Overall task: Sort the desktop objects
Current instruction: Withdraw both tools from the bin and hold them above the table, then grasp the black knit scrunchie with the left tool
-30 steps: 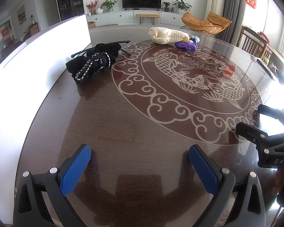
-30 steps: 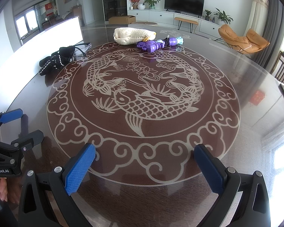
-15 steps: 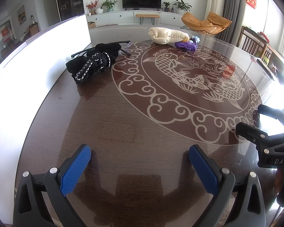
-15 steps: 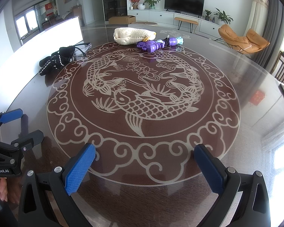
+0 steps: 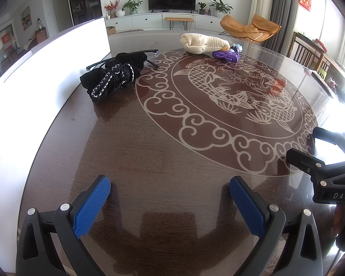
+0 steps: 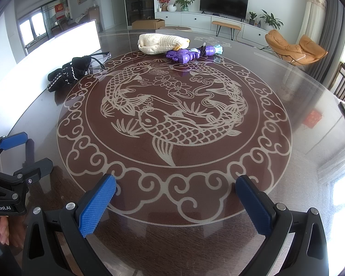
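Left tongs point(image 5: 170, 192) and right tongs point(image 6: 176, 191): each a pair of black, triangular-cutout plastic arms with silver screw heads, tipped with ribbed blue pads point(image 5: 92, 204), the bodies lettered in white "DAS" on the right unit and "GenRobot.AI" on the left.

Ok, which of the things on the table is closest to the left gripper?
The black pouch, lying beside the glasses. The cream knitted bundle and purple toy sit farther back.

"DAS" in white on my right gripper point(image 5: 319, 154) body, right edge of the left wrist view | "GenRobot.AI" on my left gripper point(image 6: 26, 149) body, lower left of the right wrist view | red wall signs: unreadable
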The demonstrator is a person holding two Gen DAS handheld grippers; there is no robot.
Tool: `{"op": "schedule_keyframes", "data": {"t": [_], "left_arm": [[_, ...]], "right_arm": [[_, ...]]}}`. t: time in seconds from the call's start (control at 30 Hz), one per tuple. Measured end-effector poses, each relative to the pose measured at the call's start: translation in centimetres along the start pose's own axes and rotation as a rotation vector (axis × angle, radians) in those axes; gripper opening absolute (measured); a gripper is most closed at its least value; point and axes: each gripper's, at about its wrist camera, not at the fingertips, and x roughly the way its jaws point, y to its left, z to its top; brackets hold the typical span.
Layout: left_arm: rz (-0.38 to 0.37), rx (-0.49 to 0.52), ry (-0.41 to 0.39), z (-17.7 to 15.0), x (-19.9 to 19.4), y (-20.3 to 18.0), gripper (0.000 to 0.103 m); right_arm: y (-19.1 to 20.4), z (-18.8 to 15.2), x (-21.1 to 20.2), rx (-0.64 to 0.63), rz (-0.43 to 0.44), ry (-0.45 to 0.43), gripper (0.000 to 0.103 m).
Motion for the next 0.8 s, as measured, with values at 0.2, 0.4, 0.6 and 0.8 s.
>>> {"op": "schedule_keyframes", "data": {"t": [0.2, 0.4, 0.6, 0.8], "left_arm": [[0.008, 0.004, 0.000, -0.3, -0.4, -0.1, 0.103], [-0.017, 0.040, -0.083, 3.2, -2.1, 1.0, 0.101], [0.100, 0.106, -0.168, 12.1, -0.1, 3.3, 0.101], [0.044, 0.092, -0.010, 14.2, 6.9, 4.4, 0.101]], "right_arm": [[0.0, 0.0, 0.0, 0.000, 0.000, 0.000, 0.103], [0.0, 0.0, 0.0, 0.000, 0.000, 0.000, 0.103], [0.0, 0.0, 0.0, 0.000, 0.000, 0.000, 0.103], [0.0, 0.0, 0.0, 0.000, 0.000, 0.000, 0.103]]}}
